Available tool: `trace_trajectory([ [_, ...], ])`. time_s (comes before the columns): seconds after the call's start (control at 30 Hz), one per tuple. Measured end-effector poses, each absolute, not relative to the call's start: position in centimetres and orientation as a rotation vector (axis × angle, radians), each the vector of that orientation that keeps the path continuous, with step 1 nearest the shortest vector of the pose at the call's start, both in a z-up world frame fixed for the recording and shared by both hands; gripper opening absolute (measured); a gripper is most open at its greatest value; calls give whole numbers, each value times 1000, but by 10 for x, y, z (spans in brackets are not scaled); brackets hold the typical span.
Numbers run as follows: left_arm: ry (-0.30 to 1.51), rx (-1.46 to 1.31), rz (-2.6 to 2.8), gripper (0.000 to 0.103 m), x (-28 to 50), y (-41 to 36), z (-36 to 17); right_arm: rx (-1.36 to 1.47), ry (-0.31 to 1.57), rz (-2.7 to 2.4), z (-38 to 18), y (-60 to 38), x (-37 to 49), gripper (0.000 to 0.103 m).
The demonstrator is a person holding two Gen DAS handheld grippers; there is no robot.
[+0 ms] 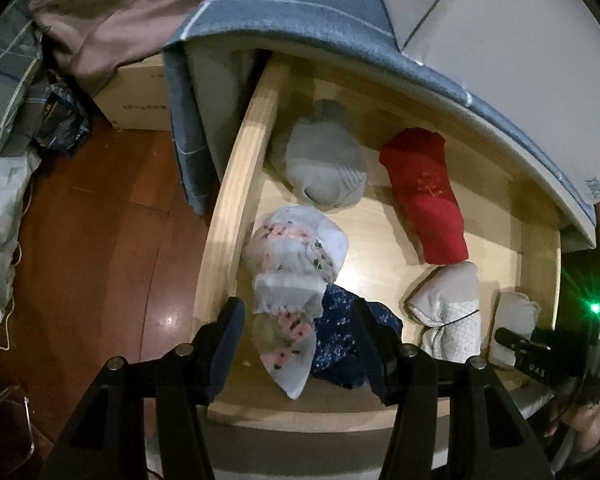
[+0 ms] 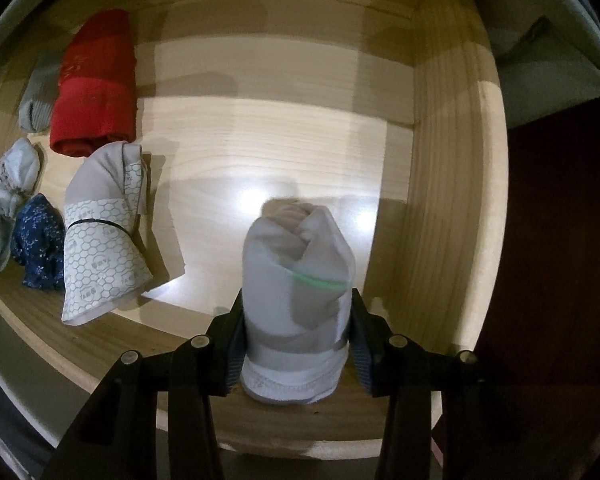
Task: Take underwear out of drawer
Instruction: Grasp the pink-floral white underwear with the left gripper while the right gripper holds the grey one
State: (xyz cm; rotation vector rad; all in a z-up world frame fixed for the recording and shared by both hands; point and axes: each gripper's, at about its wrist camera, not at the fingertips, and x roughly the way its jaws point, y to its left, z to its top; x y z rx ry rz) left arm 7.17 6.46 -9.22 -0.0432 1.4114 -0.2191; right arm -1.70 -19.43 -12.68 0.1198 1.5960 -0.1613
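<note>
Pale-grey rolled underwear [image 2: 296, 280], soft and banded, sits low centre in the wooden drawer [image 2: 452, 208], both pads of the right gripper [image 2: 298, 340] pressing its sides. Left gripper [image 1: 298, 332] hangs wide open around a floral bundle [image 1: 292, 264]; farther up lies a red roll [image 1: 424, 196].

Reddish wooden floor [image 1: 100, 240] at left of the left-wrist view; cardboard box [image 1: 136, 96] at upper left under brown cloth [image 1: 112, 20]; blue checked sheet [image 1: 300, 4] draped across the top.
</note>
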Motion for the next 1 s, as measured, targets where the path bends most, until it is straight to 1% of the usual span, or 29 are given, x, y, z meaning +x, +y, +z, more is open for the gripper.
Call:
trace_trajectory([
  [0.5,1477,136,-183,56,94,25,-134,98,1574,-144,-127,-198,-31,44],
  [0.73,1468,195,-200,56,96,11,-141,91,1574,-149,-118,-196,-33,45],
  [0.87,1458,178,-230,56,94,6,-140,91,1572,-149,-117,-196,-34,45],
  [0.93,1461,180,-228,53,94,5,-140,91,1572,-149,-116,-196,-34,45],
  [0.97,1461,185,-223,44,94,5,-141,90,1572,-148,-117,-196,-34,45],
  [1.0,1464,193,-223,38,94,4,-142,91,1571,-148,-116,-196,-35,45],
])
